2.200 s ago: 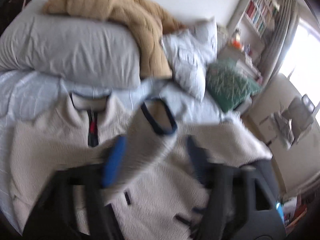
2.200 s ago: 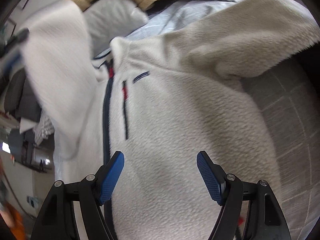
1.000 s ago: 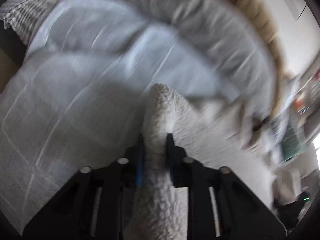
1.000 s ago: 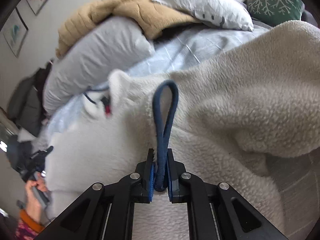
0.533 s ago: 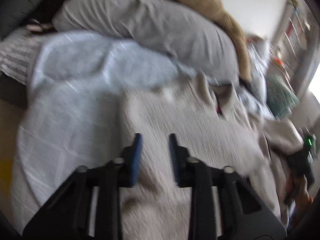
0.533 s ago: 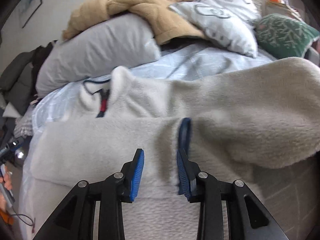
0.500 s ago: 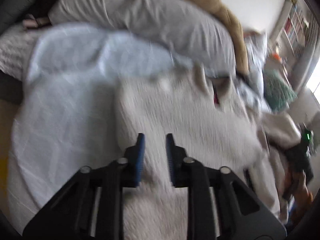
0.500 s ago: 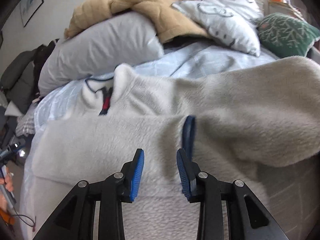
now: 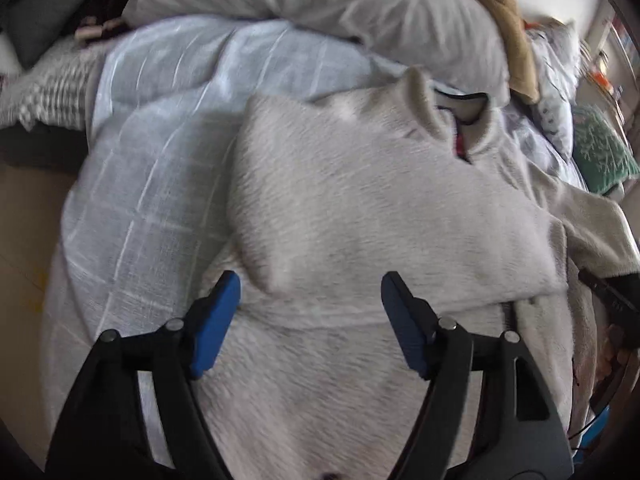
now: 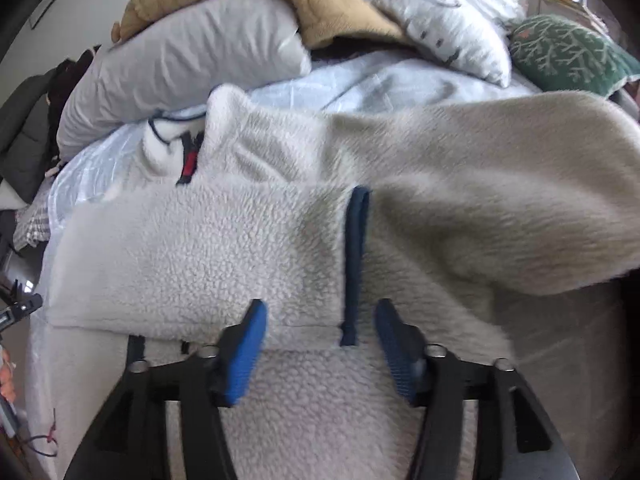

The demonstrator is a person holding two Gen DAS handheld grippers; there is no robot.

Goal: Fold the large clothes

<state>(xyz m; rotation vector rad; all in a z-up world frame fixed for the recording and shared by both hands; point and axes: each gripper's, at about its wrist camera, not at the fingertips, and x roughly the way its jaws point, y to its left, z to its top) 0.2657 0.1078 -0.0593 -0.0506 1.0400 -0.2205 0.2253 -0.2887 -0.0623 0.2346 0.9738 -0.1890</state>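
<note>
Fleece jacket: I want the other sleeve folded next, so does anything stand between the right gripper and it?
Nothing visible does. The right gripper, jaws just opened, hangs over the fleece jacket beside the navy cuff; the unfolded sleeve lies bare, just right of it.

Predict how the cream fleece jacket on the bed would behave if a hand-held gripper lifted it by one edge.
The fleece jacket is probably floppy: its folded sleeve drapes softly. It likely grips well, given its nubby pile. It looks bulky but light.
</note>
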